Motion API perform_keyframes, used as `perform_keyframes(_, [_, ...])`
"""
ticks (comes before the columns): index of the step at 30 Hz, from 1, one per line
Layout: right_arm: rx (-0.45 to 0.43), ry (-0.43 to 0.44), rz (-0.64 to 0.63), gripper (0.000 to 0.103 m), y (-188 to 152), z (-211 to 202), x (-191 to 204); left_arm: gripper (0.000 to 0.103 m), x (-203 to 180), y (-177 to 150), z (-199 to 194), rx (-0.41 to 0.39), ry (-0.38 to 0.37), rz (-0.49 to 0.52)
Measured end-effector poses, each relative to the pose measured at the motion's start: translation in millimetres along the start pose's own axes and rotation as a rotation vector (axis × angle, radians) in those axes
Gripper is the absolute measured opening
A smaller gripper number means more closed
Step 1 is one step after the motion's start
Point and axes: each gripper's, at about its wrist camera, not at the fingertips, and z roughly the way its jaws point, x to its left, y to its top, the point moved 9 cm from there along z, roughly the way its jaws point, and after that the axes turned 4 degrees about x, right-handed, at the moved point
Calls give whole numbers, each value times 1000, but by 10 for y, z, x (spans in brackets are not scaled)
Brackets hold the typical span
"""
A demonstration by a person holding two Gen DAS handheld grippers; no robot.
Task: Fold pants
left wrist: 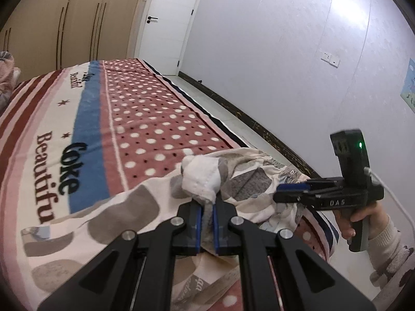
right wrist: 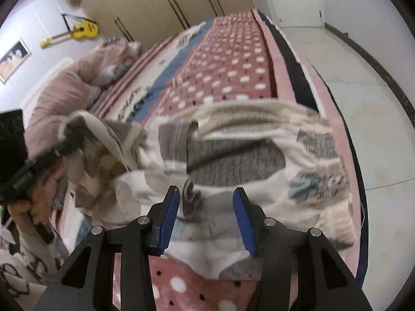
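Cream pants (left wrist: 145, 202) with grey and beige patches lie on the bed. My left gripper (left wrist: 206, 213) is shut on a bunched fold of the pants and holds it lifted. In the left wrist view my right gripper (left wrist: 290, 190) is at the right, by the elastic waistband. In the right wrist view the pants (right wrist: 259, 155) spread in front, blurred. My right gripper (right wrist: 206, 207) is open, its blue pads either side of the cloth without pinching it.
The bed carries a pink polka-dot blanket (left wrist: 155, 119) with a blue stripe and lettering. Its right edge drops to a white tiled floor (right wrist: 363, 98). A pink duvet (right wrist: 64, 96) is piled at the far left. Wardrobes and a white door (left wrist: 168, 20) stand beyond.
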Motion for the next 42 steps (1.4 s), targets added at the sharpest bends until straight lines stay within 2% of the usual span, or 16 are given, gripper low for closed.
perform_keyframes(5, [-39,69,-41,39,320,173,138,4,83,26,-55,-32,40,-14])
perform_keyframes(9, [26,87,-86,39,438,578,335,4,301,77,-292,-91,91,-38])
perform_keyframes(11, [55,54,-118,39,458,760,389,4,410,116,-455,-130,107,-52])
perform_keyframes(14, [54,-3,-203,3,493,874,509,4,589,140,-743,-187,132,-69])
perform_keyframes(21, [-99,-158,-270,1,809,748,545,4,879,62,-1107,-241,182,-100])
perform_keyframes(23, [-140,-251,-296,1,910,722,490,4,897,45,-1125,-243,185,-103])
perform_keyframes(24, [-150,-283,-305,3,949,731,463,4,899,37,-1122,-242,182,-104])
perform_keyframes(26, [-127,-242,-266,4,952,726,418,4,885,22,-1103,-234,176,-103])
perform_keyframes(28, [-102,-180,-197,22,910,652,363,4,846,12,-1063,-224,169,-96])
perform_keyframes(29, [-97,-153,-177,40,854,561,338,4,826,8,-1040,-217,164,-91])
perform_keyframes(30, [-88,-134,-168,48,792,498,324,4,799,1,-1013,-210,158,-87])
perform_keyframes(35, [37,1,-103,62,160,303,268,4,706,-32,-898,-189,137,-79])
perform_keyframes(38, [97,75,-68,63,-160,392,281,4,670,-53,-854,-181,125,-86])
perform_keyframes(40, [78,53,-78,54,-221,476,291,4,655,-64,-837,-173,126,-88])
perform_keyframes(41, [51,26,-89,20,-204,486,297,4,646,-71,-836,-169,129,-87])
perform_keyframes(42, [30,-3,-94,3,-173,491,301,4,634,-78,-844,-165,132,-85])
